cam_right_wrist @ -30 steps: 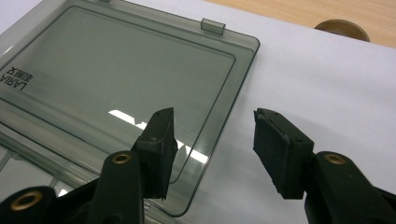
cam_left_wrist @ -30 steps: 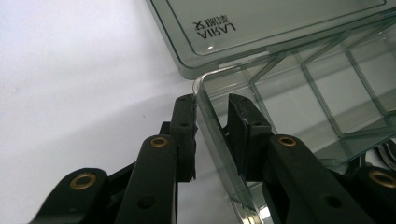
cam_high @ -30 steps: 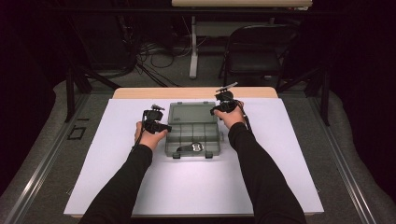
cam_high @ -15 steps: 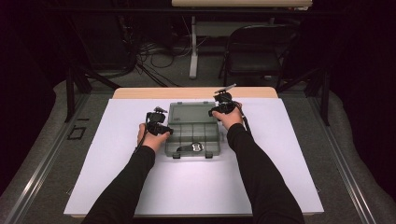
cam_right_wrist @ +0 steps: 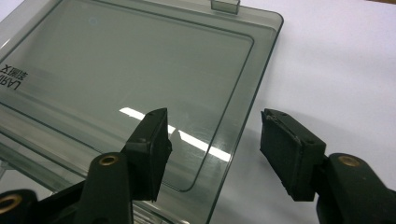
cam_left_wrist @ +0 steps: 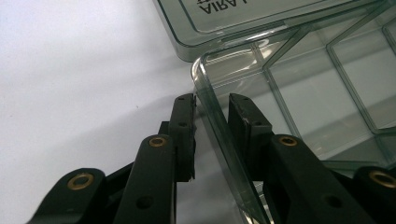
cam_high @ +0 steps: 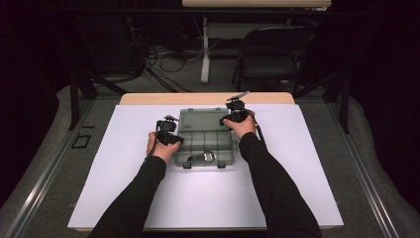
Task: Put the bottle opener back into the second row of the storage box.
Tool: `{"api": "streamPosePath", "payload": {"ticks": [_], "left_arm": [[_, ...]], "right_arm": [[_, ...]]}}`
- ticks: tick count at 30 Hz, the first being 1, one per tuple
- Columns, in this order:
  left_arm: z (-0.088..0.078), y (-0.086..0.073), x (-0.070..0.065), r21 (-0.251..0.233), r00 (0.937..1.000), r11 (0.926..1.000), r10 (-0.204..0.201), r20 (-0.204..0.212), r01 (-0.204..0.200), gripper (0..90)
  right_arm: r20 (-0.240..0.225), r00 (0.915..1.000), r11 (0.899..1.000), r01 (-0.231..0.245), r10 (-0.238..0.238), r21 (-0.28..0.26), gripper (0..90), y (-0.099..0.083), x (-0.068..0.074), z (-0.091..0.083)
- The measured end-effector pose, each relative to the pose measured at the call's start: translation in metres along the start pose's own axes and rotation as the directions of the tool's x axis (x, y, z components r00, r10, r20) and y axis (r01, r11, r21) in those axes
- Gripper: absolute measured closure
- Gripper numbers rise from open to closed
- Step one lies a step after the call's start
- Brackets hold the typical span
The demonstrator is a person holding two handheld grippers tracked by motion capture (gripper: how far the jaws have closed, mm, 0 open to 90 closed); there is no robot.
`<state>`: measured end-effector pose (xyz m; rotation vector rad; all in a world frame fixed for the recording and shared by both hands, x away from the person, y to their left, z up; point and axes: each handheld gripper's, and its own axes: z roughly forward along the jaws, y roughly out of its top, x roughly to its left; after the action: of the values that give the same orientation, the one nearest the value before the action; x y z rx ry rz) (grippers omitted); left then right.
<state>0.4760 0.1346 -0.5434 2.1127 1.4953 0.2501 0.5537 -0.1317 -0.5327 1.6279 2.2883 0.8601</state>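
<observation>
The clear compartment box [cam_high: 204, 148] is lying open mid-table on the white sheet [cam_high: 114, 188], its lid [cam_right_wrist: 130, 79] folded far. My left gripper [cam_left_wrist: 211, 109] is straddling its left wall, jaws narrow; my right gripper [cam_right_wrist: 212, 140] is hovering wide over the lid's right edge.

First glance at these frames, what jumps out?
A smoky transparent plastic organizer box lies open mid-table on the white sheet, lid folded flat behind it. The left gripper straddles the box's side wall, one jaw on each side. The right gripper hangs open over the lid's edge.
</observation>
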Motion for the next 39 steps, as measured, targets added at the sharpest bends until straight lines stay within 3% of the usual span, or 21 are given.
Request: {"api": "streamPosePath", "payload": {"ticks": [23,39], "left_arm": [[0.0003,-0.0013,0.0,-0.011,0.9999,0.9999,0.011,0.001,-0.011,72.4],[0.0004,-0.0011,0.0004,-0.01,0.9999,0.9999,0.009,0.005,-0.009,72.4]], "right_arm": [[-0.057,0.9969,0.998,-0.052,0.054,0.03,35.0,0.0,0.0016,0.0037],[-0.046,0.9974,0.997,-0.053,0.056,0.051,29.3,0.0013,0.0056,0.0055]]}}
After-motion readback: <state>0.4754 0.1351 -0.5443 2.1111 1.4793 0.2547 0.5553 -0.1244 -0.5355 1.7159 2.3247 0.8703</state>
